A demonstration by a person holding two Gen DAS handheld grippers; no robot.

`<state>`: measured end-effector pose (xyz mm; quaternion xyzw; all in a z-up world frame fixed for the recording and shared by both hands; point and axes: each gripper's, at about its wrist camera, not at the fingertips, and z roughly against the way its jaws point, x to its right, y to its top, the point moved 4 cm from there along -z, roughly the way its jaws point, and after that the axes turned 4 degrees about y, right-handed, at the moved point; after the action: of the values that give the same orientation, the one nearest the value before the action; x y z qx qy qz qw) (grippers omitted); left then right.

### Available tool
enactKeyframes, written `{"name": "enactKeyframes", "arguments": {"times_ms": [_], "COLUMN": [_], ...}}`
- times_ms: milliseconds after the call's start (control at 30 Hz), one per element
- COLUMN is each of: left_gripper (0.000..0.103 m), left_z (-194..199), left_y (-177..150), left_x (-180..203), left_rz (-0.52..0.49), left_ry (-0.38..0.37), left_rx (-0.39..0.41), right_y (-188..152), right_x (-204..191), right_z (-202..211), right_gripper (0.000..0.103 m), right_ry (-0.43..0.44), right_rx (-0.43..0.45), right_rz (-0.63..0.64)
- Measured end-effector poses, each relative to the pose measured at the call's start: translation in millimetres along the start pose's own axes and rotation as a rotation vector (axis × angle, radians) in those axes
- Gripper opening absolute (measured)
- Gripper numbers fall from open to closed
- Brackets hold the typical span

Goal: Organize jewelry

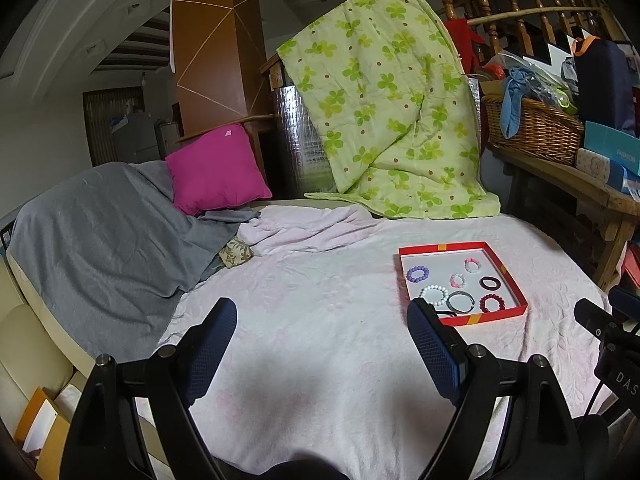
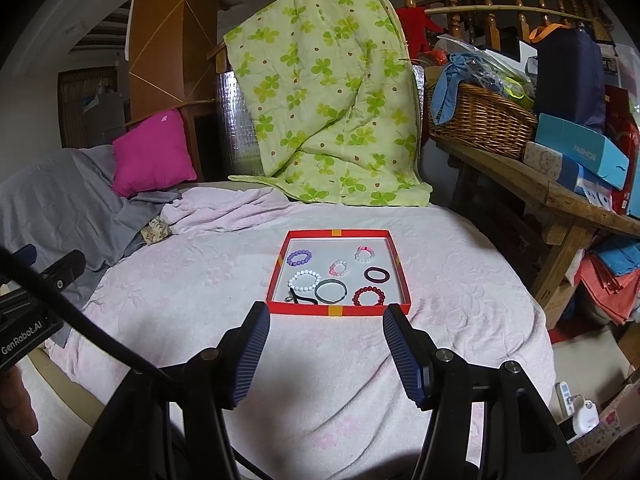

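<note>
Red tray: we see the shallow red cardboard tray lying flat on the pink-white bedspread, its white floor carrying all the jewelry.
Contents: purple bead bracelet at far left, pink-and-white bead bracelet at far right, a smaller pink bead bracelet between them; nearer us a white bead bracelet, a thin dark bangle, a dark red bead bracelet and a plain dark ring-shaped band. A black cord piece lies at the near-left corner.
Right gripper: our fingers are spread wide and hold nothing; the tray sits straight ahead, its near edge just beyond the fingertips and roughly square to them.
Left gripper: fingers also spread and empty; the tray lies ahead and off to the right, its near-left corner hidden behind the right fingertip.
Deciding relation: we judge the right hand the nearer and better lined up, so a forward reach over the near wall would meet the dark bangle and dark red bracelet first.
Progress: nothing is gripped yet.
</note>
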<state>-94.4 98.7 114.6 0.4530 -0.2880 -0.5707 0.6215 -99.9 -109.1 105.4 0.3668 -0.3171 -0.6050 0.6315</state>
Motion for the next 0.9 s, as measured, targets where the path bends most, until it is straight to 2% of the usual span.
{"name": "enactKeyframes", "arguments": {"times_ms": [900], "left_gripper": [0.087], "left_z": [-12], "left_y": [-1], "left_x": [-12], "left_rz": [0.044], "left_ry": [-0.01], "left_rx": [-0.03], "right_y": [3], "right_x": [-13], "right_z": [-13], "right_gripper": [0.064], "right_ry": [-0.023], "right_rx": [-0.035], "right_rz": [0.032]}}
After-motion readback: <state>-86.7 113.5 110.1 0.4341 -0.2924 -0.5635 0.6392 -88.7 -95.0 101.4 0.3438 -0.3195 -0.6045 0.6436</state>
